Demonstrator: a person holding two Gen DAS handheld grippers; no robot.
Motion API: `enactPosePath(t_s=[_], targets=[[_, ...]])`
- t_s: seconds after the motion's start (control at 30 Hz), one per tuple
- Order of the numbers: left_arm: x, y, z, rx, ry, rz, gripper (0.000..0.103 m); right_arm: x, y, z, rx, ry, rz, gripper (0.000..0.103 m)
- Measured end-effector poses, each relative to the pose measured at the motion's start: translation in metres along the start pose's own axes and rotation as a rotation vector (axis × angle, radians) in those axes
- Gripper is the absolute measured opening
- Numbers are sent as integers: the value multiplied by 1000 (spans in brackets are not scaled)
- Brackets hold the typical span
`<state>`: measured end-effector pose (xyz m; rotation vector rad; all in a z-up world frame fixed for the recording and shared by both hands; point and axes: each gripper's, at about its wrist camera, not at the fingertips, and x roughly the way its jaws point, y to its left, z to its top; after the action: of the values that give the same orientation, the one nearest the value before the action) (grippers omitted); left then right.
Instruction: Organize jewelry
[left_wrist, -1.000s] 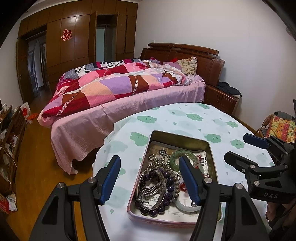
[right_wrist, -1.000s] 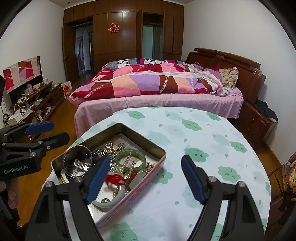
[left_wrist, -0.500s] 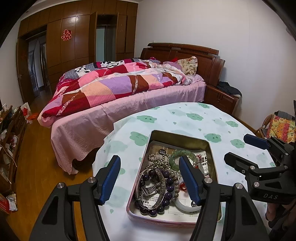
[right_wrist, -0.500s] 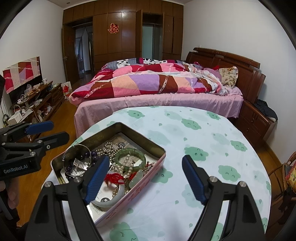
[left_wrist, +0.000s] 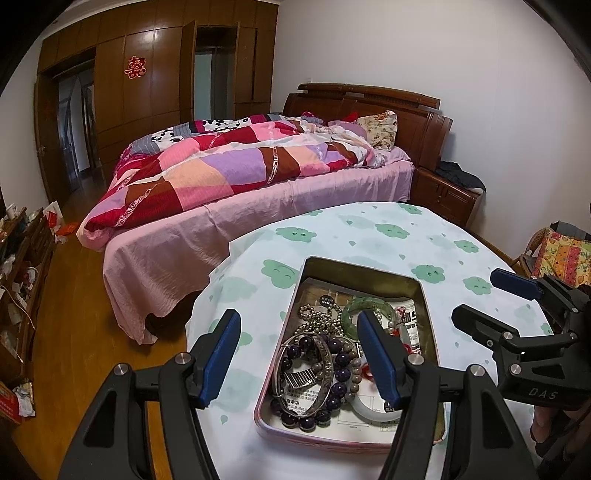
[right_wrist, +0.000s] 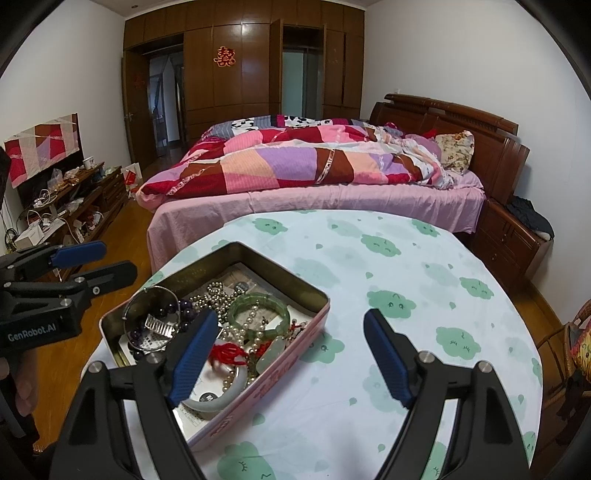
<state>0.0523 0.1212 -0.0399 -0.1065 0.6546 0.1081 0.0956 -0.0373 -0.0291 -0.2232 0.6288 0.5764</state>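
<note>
A pink metal tin (left_wrist: 428, 306) (right_wrist: 312, 325) full of jewelry sits on the round table. Inside lie a green jade bangle (left_wrist: 365, 308) (right_wrist: 258, 314), a dark purple bead bracelet (left_wrist: 340, 360), a silver bangle (left_wrist: 325, 373) (right_wrist: 147, 299), a metal bead chain (left_wrist: 321, 317) (right_wrist: 214, 299), a white bangle (right_wrist: 225, 395) and red cord (right_wrist: 227, 350). My left gripper (left_wrist: 301, 354) is open and empty, hovering over the tin's near left corner. My right gripper (right_wrist: 291, 354) is open and empty, astride the tin's right edge. Each gripper shows in the other's view, the right one (left_wrist: 517, 306) and the left one (right_wrist: 85, 262).
The table wears a white cloth with green clouds (right_wrist: 406, 280). A bed with a patchwork quilt (right_wrist: 295, 162) stands behind it. A cluttered low cabinet (right_wrist: 70, 206) is at the left, a nightstand (right_wrist: 517, 236) and a wicker chair (right_wrist: 576, 343) at the right.
Both grippers have shifted only very slightly; the jewelry and tin have not moved.
</note>
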Motion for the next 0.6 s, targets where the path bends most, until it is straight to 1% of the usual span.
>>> enactPosePath(t_s=[0.23,0.47,0.5,0.53,0.6], targets=[[0,1,0,-3,7,-10,66,-1,-2,-1,-2,1,-1,83],[4,0,0,-12,11,3,66,0,-2,-1,-2,3,-2,83],[5,1,0,-16,17,6,67,0,-2,-1,-2,2,-2,83],[6,1,0,-19,19,10,74,0,-2,-1,-1,2,-2,83],[6,1,0,-19,13,27,80,0,-3,-1,-1,3,-1,83]])
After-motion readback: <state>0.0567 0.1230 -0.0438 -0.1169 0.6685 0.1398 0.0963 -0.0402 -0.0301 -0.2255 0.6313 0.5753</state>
